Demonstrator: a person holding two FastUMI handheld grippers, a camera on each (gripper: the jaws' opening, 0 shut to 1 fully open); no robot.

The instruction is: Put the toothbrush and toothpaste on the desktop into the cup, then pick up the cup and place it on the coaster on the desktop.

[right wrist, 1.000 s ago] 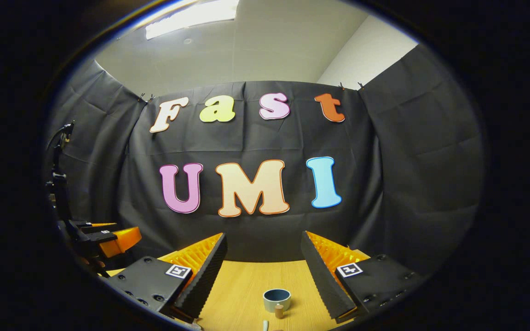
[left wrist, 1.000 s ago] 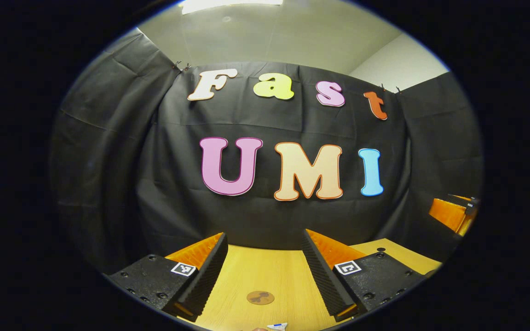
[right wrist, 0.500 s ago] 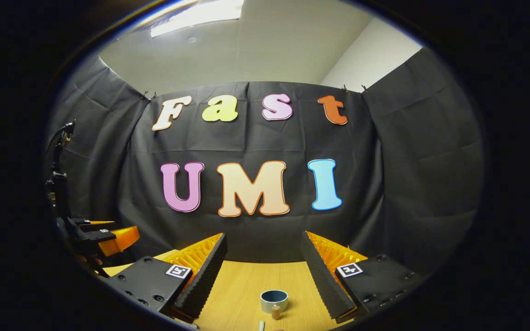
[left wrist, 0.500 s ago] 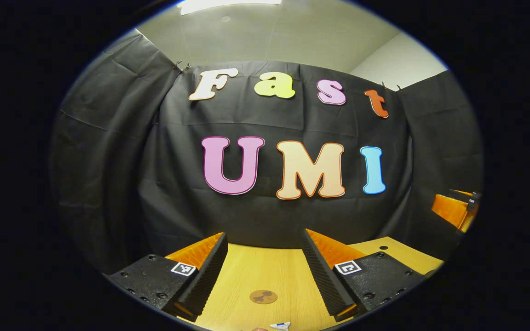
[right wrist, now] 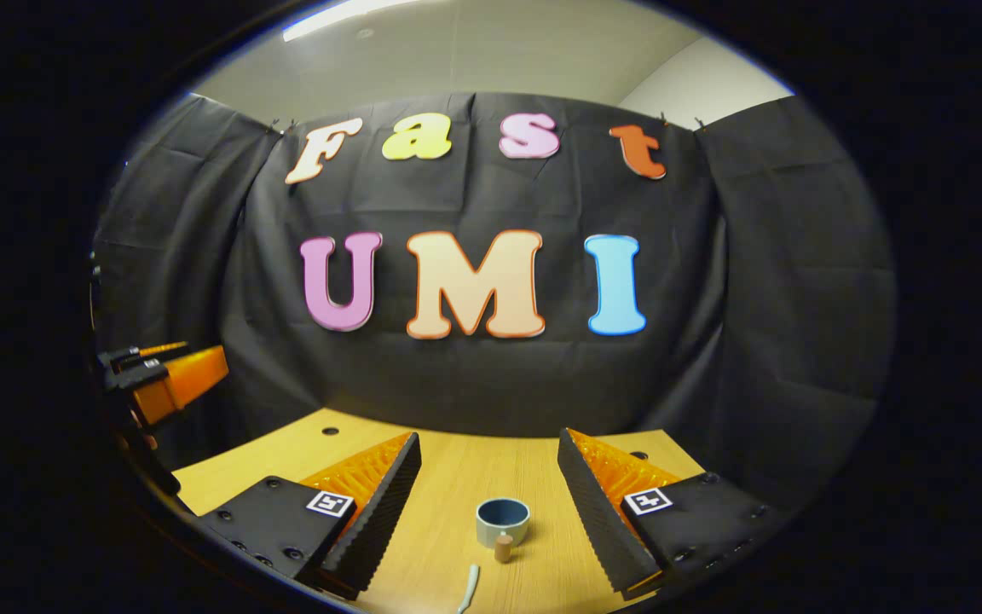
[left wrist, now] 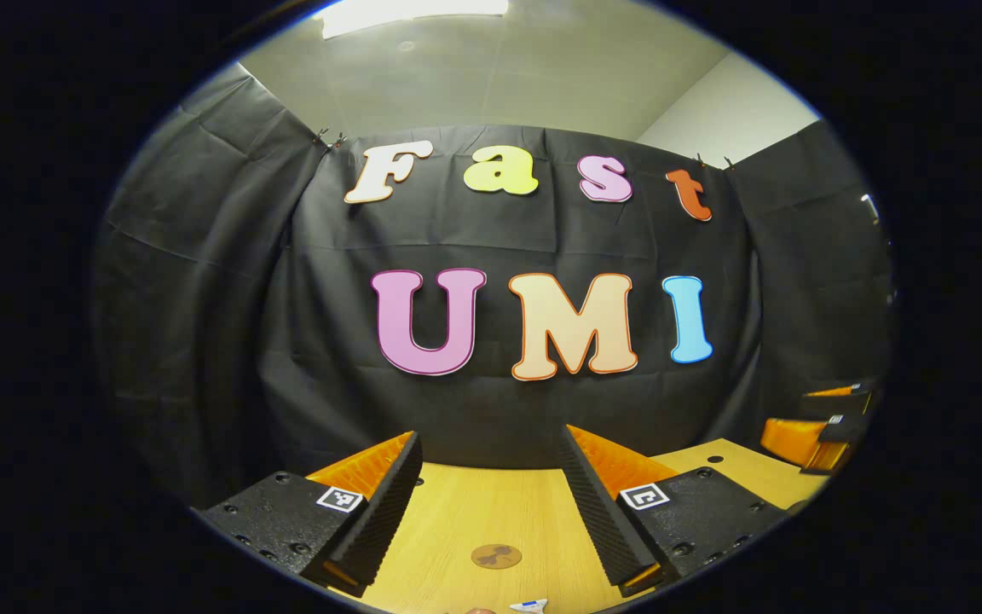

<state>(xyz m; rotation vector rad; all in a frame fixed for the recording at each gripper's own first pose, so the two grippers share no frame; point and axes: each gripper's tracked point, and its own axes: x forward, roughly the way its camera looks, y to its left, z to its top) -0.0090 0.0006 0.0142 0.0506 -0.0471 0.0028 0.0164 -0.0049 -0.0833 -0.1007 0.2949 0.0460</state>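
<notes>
Both grippers gape above the unlabelled cup (right wrist: 503, 520).

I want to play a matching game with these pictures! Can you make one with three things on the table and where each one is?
Things:
1. round blue-grey cup
2. flat round brown coaster
3. small brown wooden peg

Places:
A. in front of the cup, nearer the camera
B. on the wooden table between the left gripper fingers
C. upright between the right gripper fingers

Pairs: 1-C, 2-B, 3-A
</notes>
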